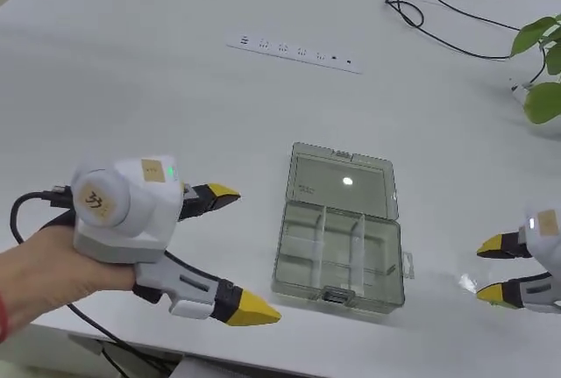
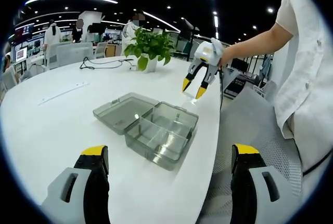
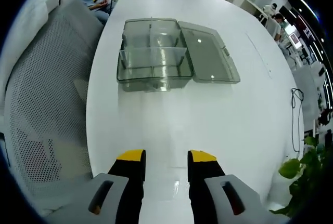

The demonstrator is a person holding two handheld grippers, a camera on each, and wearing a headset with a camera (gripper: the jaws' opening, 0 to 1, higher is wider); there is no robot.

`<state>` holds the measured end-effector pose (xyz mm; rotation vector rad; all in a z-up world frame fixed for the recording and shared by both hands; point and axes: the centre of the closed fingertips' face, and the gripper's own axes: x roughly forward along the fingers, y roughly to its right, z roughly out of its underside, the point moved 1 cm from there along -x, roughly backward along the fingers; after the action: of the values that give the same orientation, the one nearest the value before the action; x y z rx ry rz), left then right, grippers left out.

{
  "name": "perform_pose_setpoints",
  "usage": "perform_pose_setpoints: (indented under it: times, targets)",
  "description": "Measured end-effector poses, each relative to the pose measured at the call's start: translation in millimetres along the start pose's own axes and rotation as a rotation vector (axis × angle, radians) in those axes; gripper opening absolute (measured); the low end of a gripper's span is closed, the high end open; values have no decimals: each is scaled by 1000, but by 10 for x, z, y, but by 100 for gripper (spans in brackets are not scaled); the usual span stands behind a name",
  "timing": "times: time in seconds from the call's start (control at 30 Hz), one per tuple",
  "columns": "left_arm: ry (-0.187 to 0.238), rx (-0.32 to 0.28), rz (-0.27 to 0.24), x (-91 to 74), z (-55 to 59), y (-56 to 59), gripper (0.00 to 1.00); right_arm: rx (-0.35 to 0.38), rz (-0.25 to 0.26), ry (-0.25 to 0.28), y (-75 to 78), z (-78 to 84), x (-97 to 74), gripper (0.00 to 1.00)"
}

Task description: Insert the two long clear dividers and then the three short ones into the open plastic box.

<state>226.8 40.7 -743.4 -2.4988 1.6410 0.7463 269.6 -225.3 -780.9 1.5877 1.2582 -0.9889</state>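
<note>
The clear plastic box lies open near the table's front edge, its lid flat behind it. Clear dividers stand inside and split it into compartments. My left gripper hovers left of the box, jaws wide open with nothing between them. My right gripper is to the right of the box, open with a narrower gap and holding nothing; it also shows above the table beyond the box. A small clear glint lies on the table by its tips; I cannot tell what it is.
A white power strip lies at the back. A black cable and a green plant sit at the far right. The table's front edge is close to the box. A grey mesh chair stands beside the table.
</note>
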Motion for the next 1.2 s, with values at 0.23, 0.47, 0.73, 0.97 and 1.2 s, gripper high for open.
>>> perform_pose_setpoints:
  times: [0.23,0.47,0.73,0.97,1.2]
  targets:
    - [3,-8,-2,5,-64,-7,100,-32,43,34,-32,-241,-222,33]
    - [50,-73,-6,21,-268,13,97,-63,90,65,-104,-549,-417,33]
    - [94,-204,17,126,-508,129,86,-84,132,98,-136,-786,-534,33]
    - [147,-357,42,234,-706,187,72,-116,153,114,-214,-1028,-638,33]
    - [107,-454,107,350,-748,343,58,-136,161,124,-273,-1194,-672,33]
